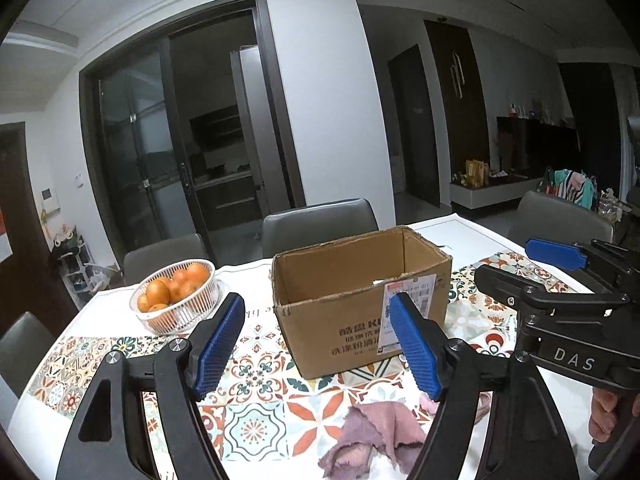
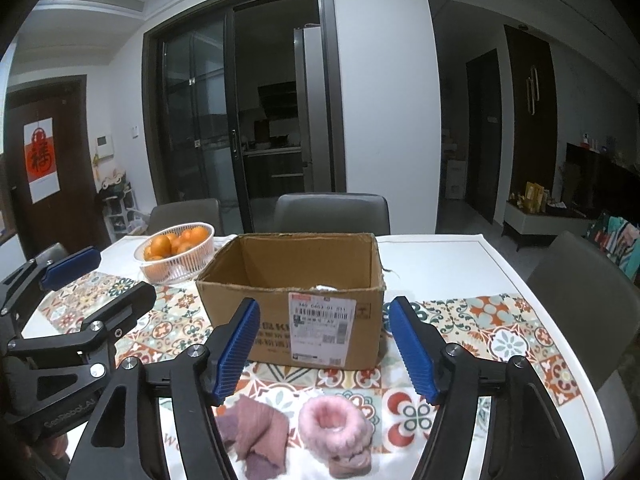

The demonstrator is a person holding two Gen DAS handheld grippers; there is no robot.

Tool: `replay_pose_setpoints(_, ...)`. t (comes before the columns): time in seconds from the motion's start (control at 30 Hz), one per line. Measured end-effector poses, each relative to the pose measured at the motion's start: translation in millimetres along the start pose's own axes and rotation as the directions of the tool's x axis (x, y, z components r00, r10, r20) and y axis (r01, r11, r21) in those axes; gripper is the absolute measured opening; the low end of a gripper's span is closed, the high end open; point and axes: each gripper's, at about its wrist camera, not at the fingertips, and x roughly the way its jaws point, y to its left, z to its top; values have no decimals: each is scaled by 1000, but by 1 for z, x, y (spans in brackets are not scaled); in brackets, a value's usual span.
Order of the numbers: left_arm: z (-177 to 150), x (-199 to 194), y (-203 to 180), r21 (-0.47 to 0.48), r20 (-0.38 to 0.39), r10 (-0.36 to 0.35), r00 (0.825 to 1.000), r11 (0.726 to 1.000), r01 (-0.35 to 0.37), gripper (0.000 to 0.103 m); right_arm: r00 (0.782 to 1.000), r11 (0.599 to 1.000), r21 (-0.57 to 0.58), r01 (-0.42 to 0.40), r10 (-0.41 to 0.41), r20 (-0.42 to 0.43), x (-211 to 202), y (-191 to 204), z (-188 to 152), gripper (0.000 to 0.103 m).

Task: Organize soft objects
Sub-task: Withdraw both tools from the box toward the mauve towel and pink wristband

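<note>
We see open patterned tablecloth (image 2: 500, 332) right of the brown cardboard box (image 2: 296, 280), whose top stands open, while the white mesh basket of oranges (image 2: 176, 252) crowds its left side.

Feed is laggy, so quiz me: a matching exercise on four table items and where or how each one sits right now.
Things:
1. cloth
2. bootie
3. box
4. basket

Places/states:
A. holds oranges, left of the box
B. open-topped, mid-table
C. crumpled, front left of the bootie
D. fluffy pink, opening up, front of the box

Pairs: 1-C, 2-D, 3-B, 4-A
</note>
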Motion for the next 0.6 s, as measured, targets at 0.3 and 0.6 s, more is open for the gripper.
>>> replay_pose_setpoints(0.3,-20,-8,-6,-9,-29,-3,1000,1000,3,78,999,1000,7,-7,7,-31,-10,-1,-22,69)
replay_pose_setpoints(0.6,-46,-5,-9,-27,-99,-23,995,999,20,79,998,1000,0,6,-6,-64,-12,1,-38,74)
